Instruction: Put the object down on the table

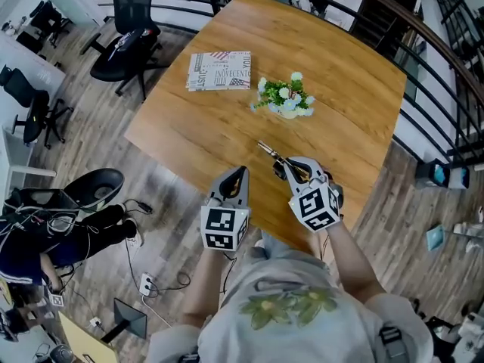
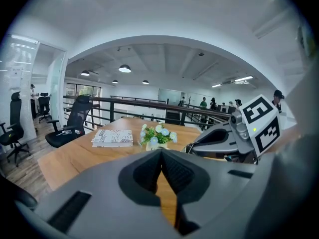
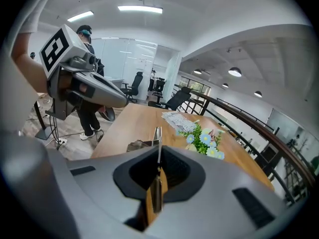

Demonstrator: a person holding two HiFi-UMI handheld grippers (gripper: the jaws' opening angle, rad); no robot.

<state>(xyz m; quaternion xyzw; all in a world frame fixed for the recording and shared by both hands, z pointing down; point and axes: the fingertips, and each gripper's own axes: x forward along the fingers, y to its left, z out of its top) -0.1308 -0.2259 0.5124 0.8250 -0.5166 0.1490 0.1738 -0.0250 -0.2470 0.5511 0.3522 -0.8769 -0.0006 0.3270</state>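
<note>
Over the wooden table (image 1: pixel 340 104), near its front edge, our right gripper (image 1: pixel 286 166) pinches a thin metal tool (image 1: pixel 268 151). Our left gripper (image 1: pixel 240 174) is pressed together, empty. The tool seems light, stiff and slippery, best held mid-length.

Inventory of what you cannot fully see:

1. Metal strip (image 3: pixel 157 133), clamped in your right claw (image 3: pixel 158 158): its rear length is hidden inside the claw's housing, and its kind cannot be told.
2. Flower pot (image 2: pixel 151 145): its base is hidden behind your left claw (image 2: pixel 162 156).
3. Booklet (image 1: pixel 219 70): the smaller print is too small to read.
4. Surface (image 1: pixel 340 112): part of its near edge is hidden under your claws.
5. Office chair (image 1: pixel 132 13): its back is cut off by the head view's top edge.
6. Distant people (image 2: pixel 203 103): too small to describe.
</note>
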